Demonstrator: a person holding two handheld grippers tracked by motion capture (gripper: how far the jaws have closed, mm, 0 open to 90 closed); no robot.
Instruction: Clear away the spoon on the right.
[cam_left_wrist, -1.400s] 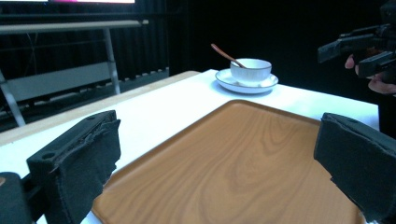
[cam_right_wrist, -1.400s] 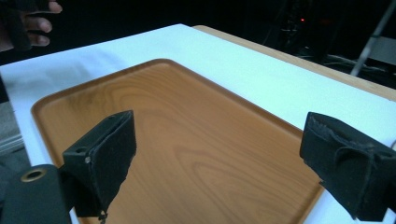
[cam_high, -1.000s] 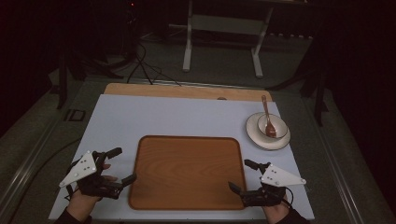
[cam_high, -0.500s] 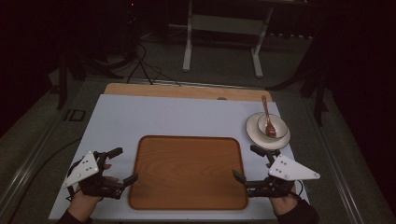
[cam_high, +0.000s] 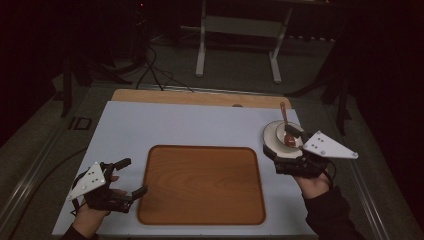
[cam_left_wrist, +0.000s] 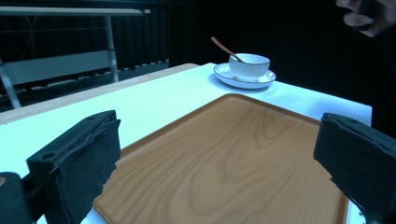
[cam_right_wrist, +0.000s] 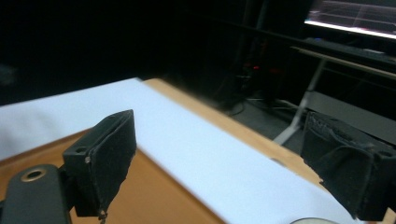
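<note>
Wooden tray (cam_high: 201, 184) lies bare between two wide-open, empty grippers, left gripper (cam_high: 129, 176) at its corner, right gripper (cam_high: 284, 143) over the untouched bowl (cam_high: 280, 136) and saucer.

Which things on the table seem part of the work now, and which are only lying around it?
Likely in use:
- right gripper, open at the bowl
- bowl with spoon, on saucer
- wooden tray
- left gripper, open beside the tray

Only around:
- metal stand beyond the table
- floor cables
</note>
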